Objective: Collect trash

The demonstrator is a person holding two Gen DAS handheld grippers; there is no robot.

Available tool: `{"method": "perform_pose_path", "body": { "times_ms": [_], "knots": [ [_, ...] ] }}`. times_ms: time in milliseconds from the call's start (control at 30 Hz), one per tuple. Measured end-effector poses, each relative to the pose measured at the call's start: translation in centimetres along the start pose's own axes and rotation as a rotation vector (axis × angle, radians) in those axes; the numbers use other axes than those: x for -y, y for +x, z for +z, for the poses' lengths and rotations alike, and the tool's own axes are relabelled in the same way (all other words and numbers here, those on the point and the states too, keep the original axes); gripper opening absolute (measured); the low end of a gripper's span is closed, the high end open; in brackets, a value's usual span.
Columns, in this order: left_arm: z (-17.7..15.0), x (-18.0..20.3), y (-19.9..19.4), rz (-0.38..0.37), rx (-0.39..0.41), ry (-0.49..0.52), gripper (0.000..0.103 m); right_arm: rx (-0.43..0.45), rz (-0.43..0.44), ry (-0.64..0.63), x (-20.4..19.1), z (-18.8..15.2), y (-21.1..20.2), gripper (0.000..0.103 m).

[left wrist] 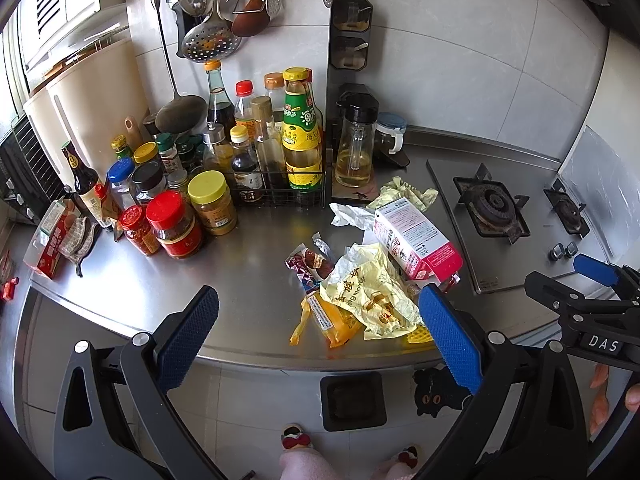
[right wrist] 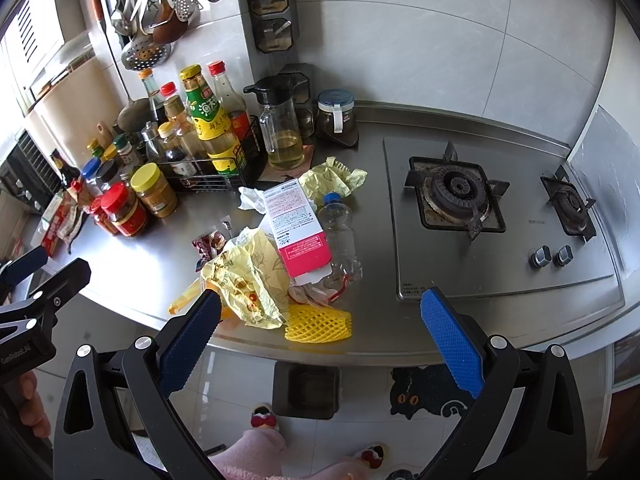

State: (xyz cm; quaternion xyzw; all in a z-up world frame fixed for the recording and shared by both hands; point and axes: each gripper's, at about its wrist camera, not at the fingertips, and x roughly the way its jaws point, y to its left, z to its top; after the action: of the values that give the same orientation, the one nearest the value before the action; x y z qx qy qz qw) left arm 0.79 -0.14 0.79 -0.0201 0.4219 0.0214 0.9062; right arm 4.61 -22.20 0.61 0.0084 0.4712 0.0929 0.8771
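Both grippers hang in front of the counter edge with nothing between their pads: the left gripper [left wrist: 318,334] is spread wide, and so is the right gripper [right wrist: 320,336].

The trash lies in a loose heap on the stainless steel counter [left wrist: 248,240], just ahead of both tools. Closest to the right gripper is the yellow foam fruit net [right wrist: 319,323], resting near the counter's front lip, with the crumpled pale-yellow printed paper wrapper [right wrist: 244,280] touching it on the left. Further ahead, the pink and white cardboard carton [right wrist: 298,228] leans across the clear crushed plastic bottle with a blue cap [right wrist: 338,236]. Ahead of the left gripper sits the orange plastic wrapper [left wrist: 336,320] and, beyond it, the dark red snack wrapper [left wrist: 310,264].

The black rectangular bin [right wrist: 306,390] stands on the floor below the counter, between the pads in both views.

The likely risks: the net sits so near the lip that a nudge could knock it to the floor beside the bin; pinching the overlapping wrapper may drag neighbours along; the carton could slide off the bottle and roll it toward the grey gas hob [right wrist: 500,216]; a wide sweep left could hit the crowded jars and sauce bottles [left wrist: 180,208].
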Motion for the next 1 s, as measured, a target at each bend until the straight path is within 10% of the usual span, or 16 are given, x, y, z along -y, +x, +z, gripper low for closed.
{"method": "perform_pose_path", "body": {
  "times_ms": [1000],
  "knots": [
    [-4.9,3.6,13.2,-0.209,-0.199,0.046,0.092,-0.095,0.048,-0.17,-1.3,4.1,14.6,0.1]
  ]
}}
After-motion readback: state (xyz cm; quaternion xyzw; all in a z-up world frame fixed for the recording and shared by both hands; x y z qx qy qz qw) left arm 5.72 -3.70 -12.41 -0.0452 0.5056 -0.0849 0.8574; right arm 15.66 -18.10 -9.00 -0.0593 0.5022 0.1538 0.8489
